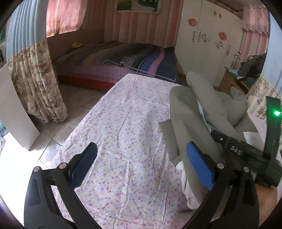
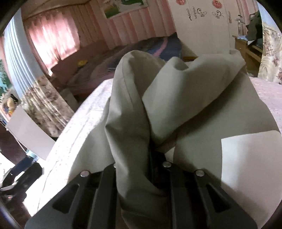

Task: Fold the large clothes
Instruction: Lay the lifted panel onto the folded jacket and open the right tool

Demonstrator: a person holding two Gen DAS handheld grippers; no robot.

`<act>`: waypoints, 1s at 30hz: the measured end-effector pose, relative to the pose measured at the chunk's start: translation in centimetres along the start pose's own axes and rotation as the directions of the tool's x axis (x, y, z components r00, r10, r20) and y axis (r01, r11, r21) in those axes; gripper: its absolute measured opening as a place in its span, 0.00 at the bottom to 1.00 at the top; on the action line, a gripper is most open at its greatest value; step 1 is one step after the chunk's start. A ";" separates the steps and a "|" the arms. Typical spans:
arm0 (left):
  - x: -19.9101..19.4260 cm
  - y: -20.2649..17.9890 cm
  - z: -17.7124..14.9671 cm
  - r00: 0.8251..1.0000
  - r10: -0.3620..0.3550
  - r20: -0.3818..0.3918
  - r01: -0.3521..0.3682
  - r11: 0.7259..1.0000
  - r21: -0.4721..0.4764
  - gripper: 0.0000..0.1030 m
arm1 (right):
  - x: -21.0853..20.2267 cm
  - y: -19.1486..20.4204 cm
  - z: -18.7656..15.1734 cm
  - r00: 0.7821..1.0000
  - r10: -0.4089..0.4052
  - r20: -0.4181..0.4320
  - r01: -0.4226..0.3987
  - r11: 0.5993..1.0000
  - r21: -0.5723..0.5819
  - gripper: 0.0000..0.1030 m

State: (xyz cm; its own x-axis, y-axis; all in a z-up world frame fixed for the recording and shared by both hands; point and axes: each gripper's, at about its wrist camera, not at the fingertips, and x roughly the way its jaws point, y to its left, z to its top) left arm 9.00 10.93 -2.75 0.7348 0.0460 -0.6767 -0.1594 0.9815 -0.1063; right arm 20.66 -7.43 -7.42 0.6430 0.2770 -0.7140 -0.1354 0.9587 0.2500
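Garment: a large grey-beige garment (image 2: 176, 91) is bunched and partly lifted over the right side of the floral sheet (image 1: 123, 141); I see folds of it rising in front of my right camera.
Right gripper: my right gripper (image 2: 151, 158) is clamped on a fold of the garment, its jaws nearly together with the cloth pinched between them.
Left gripper: my left gripper (image 1: 141, 165) hangs over the near end of the floral sheet, jaws spread wide, nothing between the blue pads (image 1: 199, 165); the garment lies just beside the right pad.
Sheet: it covers a long table stretching away from me.
Beyond the sheet: a low bed (image 1: 123, 65) with a striped blanket.
Farther: pink curtains (image 1: 65, 15) behind the bed.
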 end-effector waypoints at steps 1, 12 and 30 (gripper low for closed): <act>-0.4 0.0 0.0 1.000 0.001 0.007 -0.001 1.000 -0.003 0.97 | -0.3 0.2 0.2 1.000 -0.013 0.003 0.013 1.000 -0.005 0.16; -6.3 -1.8 1.0 0.993 -0.055 0.103 0.056 0.998 -0.004 0.97 | -19.8 -1.0 3.6 0.910 0.029 0.414 -0.022 1.000 -0.023 0.90; -3.0 -20.0 -4.5 0.986 -0.151 0.071 0.123 0.943 0.309 0.97 | -20.3 -22.9 -4.8 0.918 -0.295 0.265 0.251 0.949 0.189 0.91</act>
State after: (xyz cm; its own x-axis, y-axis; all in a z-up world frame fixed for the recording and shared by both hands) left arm 6.98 -9.70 -1.87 0.7951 -0.0901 -0.5997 0.1438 0.9887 0.0422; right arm 7.10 -34.69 -1.84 0.8297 -0.0456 -0.5563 0.1750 0.9676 0.1817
